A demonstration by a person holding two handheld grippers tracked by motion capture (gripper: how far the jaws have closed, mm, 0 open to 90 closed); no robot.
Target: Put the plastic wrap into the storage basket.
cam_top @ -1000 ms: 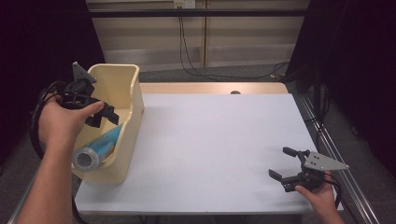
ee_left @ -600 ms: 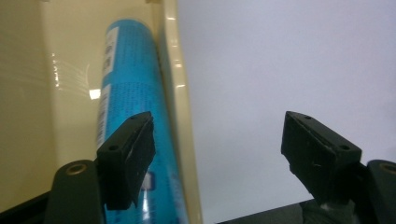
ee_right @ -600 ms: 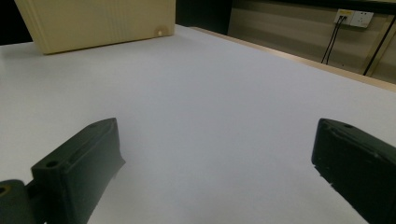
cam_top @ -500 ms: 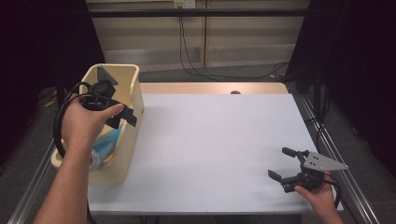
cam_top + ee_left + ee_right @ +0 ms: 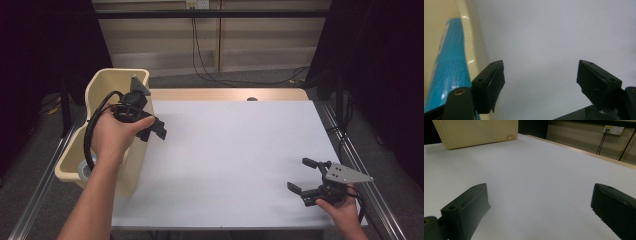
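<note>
A beige bin [image 5: 116, 79] stands at the table's left edge. Inside it lies a blue labelled tube [image 5: 449, 65], whose grey end [image 5: 84, 170] peeks out past my left forearm. My left gripper [image 5: 154, 132] hangs over the bin's right wall, above the edge of the white table. Its jaws have just been opening and stand open [image 5: 541, 72] with nothing between them. My right gripper [image 5: 301, 175] rests low at the table's front right, open and empty [image 5: 539, 195], facing the bin [image 5: 476, 132] across the table.
The white table top [image 5: 240, 145] spreads between the two grippers. A wooden strip [image 5: 225, 94] runs along its far edge, with cables and a wall socket [image 5: 613, 129] behind. Metal rails [image 5: 360, 165] flank both sides.
My left hand has moved from over the bin's inside to the right, across its wall toward the table, sinking a little, and its jaws stand wider. The right gripper has stayed still.
</note>
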